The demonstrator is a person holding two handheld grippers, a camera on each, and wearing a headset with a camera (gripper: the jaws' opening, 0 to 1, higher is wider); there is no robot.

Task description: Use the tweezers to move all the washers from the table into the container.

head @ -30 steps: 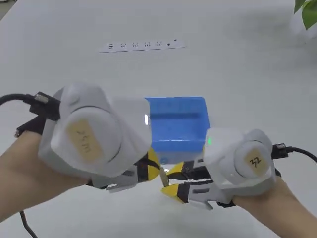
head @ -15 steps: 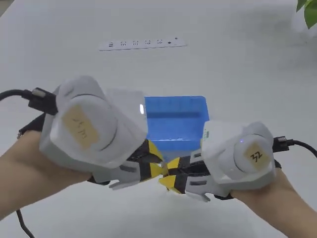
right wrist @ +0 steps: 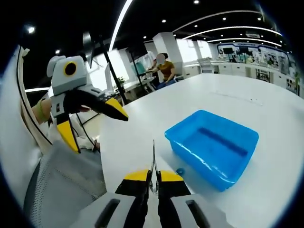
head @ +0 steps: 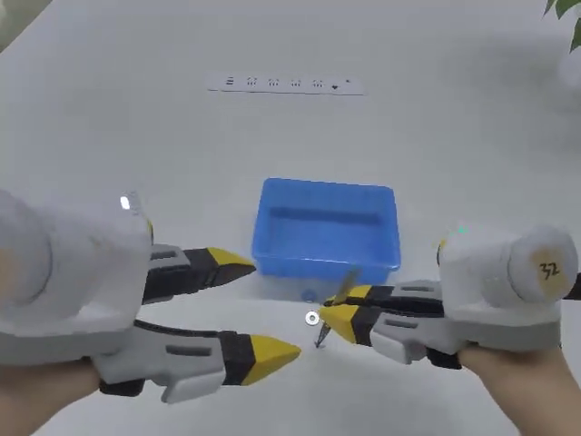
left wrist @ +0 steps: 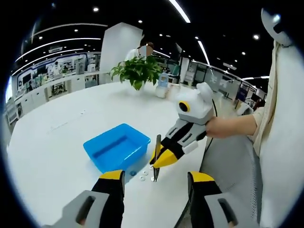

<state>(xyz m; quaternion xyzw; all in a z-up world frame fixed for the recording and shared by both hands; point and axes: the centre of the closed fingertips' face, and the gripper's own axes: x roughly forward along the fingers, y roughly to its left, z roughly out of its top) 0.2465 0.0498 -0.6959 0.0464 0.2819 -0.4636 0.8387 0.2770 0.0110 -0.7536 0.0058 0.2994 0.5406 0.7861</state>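
A blue container (head: 327, 227) sits on the white table. A silver washer (head: 312, 318) lies just in front of it, and a small blue ring (head: 309, 295) lies by its front wall. My right gripper (head: 340, 320) is shut on thin metal tweezers (head: 334, 307), which point down beside the washer. My left gripper (head: 259, 307) stands open to the left with nothing in it. In the left gripper view, my left gripper (left wrist: 156, 176) frames the tweezers (left wrist: 157, 156), small washers (left wrist: 143, 177) and the container (left wrist: 116, 147). In the right gripper view, my right gripper (right wrist: 153, 176) clamps the tweezers (right wrist: 153, 159) near the container (right wrist: 213, 142).
A white power strip (head: 286, 84) lies far back on the table. A potted plant (left wrist: 137, 71) stands at the far side, its leaves (head: 572, 23) at the top right. A person's hands hold both grippers. The table spreads wide and white around the container.
The two grippers were close together in front of the container; now they have parted. The left one has moved left with jaws open, and the tweezers stay in the right gripper.
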